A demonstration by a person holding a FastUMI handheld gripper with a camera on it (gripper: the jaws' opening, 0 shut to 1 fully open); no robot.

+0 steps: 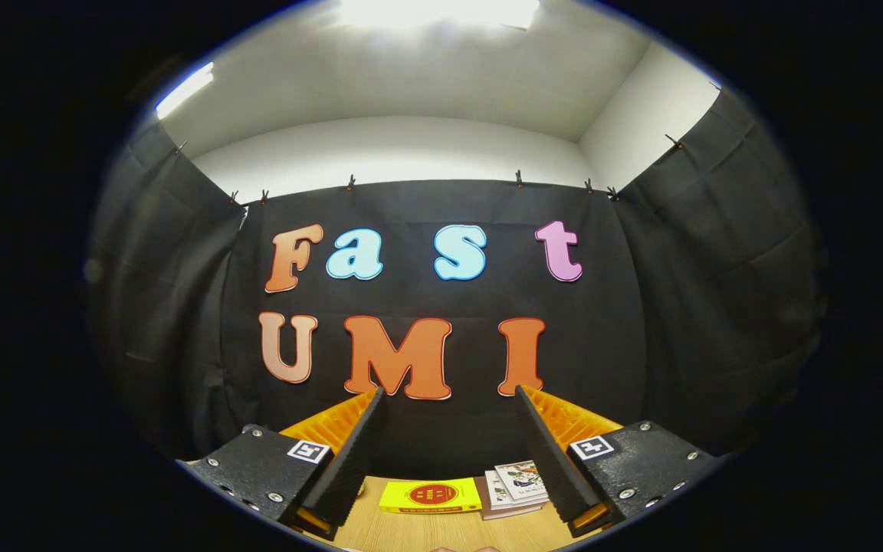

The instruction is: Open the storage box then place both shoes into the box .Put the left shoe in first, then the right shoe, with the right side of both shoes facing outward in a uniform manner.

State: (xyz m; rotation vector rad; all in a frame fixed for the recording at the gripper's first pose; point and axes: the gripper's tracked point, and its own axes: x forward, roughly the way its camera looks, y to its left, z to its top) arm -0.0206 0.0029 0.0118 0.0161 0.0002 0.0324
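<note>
My gripper point(449, 395) is held up and points at the booth's black back wall. Its two fingers stand wide apart with nothing between them. Each finger is black with a ribbed pad and an orange back: the left finger point(353, 452) and the right finger point(545, 452). Below and beyond the fingers lies a strip of light wooden table point(426, 529).
A flat yellow book point(430, 496) with a red round mark lies on the table by the back wall, between the fingers. To its right sits a small stack of illustrated books point(516, 486). Black cloth walls close the booth on the left, back and right.
</note>
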